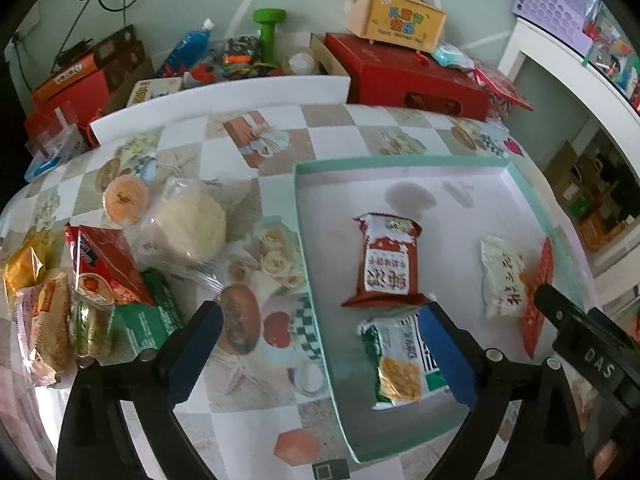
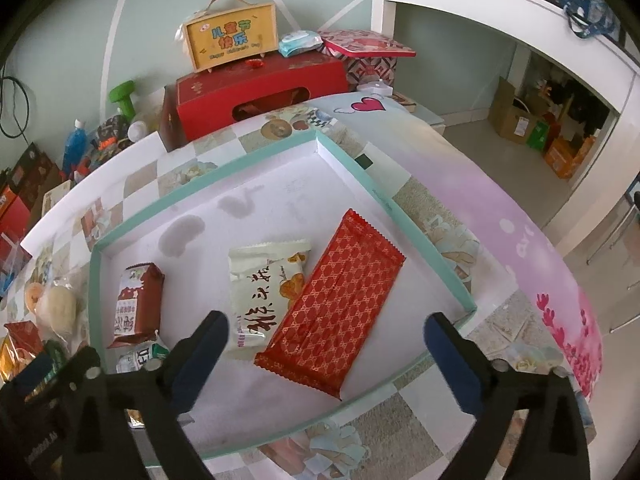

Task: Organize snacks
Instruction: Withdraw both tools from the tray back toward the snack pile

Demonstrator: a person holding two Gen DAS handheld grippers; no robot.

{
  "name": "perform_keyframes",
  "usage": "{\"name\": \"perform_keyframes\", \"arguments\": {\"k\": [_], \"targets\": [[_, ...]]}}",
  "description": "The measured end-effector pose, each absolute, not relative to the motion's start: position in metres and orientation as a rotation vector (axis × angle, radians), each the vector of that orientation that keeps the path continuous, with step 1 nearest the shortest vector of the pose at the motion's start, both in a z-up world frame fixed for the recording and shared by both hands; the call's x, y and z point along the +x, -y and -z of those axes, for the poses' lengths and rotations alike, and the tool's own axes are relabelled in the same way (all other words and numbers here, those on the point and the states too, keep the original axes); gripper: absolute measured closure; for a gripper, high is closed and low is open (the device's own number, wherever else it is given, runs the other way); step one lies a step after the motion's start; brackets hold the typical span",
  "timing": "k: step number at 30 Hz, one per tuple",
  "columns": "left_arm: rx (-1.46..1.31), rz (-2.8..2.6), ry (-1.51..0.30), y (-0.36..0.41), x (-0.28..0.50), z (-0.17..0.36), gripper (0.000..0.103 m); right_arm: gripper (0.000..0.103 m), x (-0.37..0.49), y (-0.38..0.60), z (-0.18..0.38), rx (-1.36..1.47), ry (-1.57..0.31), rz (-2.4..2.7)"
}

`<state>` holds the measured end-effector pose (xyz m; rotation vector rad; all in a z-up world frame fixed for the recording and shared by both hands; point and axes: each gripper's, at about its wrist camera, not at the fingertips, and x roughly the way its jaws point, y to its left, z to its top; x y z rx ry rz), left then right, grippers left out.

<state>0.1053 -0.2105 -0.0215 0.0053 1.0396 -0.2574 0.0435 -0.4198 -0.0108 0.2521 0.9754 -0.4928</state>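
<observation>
Left wrist view has your left gripper (image 1: 320, 344) spread wide and empty at the bottom, as is your right gripper (image 2: 326, 354), so you look to be between placements. Four packets already lie flat in the teal tray (image 1: 404, 161) at centre right. Next, swing left to the loose snack pile (image 1: 100, 276) and pinch one crinkly wrapper.

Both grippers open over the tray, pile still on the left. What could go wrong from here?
1. The right gripper hangs close over the left gripper at the tray; they may collide.
2. The red packet overlaps the white packet, so the next drop could stack unevenly.
3. The pile is jumbled; one grab may drag neighbours.
</observation>
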Motion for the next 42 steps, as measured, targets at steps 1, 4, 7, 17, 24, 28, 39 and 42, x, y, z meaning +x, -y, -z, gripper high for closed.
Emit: {"name": "perform_keyframes", "arguments": {"k": [1,4,7,17,24,28,39,42], "targets": [[0.005,0.253,-1.031,0.210,0.106,0.021,0.004,0.000,0.044,0.419,0.010,0.250,-0.974,0.490],[0.003,0.242,-1.013,0.208,0.109,0.019,0.000,0.000,0.045,0.414,0.008,0.246,-0.971,0.471],[-0.001,0.240,-0.999,0.207,0.112,0.016,0.000,0.000,0.047,0.407,0.006,0.246,-0.963,0.436],[-0.054,0.218,-0.960,0.182,0.113,-0.002,0.000,0.000,0.053,0.387,-0.002,0.304,-0.931,0.369],[-0.088,0.126,-0.920,0.141,0.109,-0.020,0.000,0.000,0.059,0.363,-0.009,0.311,-0.909,0.322],[-0.132,0.078,-0.919,0.110,0.105,-0.025,0.000,0.000,0.065,0.344,-0.013,0.253,-0.914,0.293],[-0.267,-0.036,-0.923,0.031,0.089,-0.025,0.000,0.000,0.079,0.278,-0.017,0.189,-0.924,0.121],[-0.300,-0.060,-0.931,0.012,0.086,-0.023,0.000,0.000,0.081,0.259,-0.017,0.187,-0.924,0.064]]}}
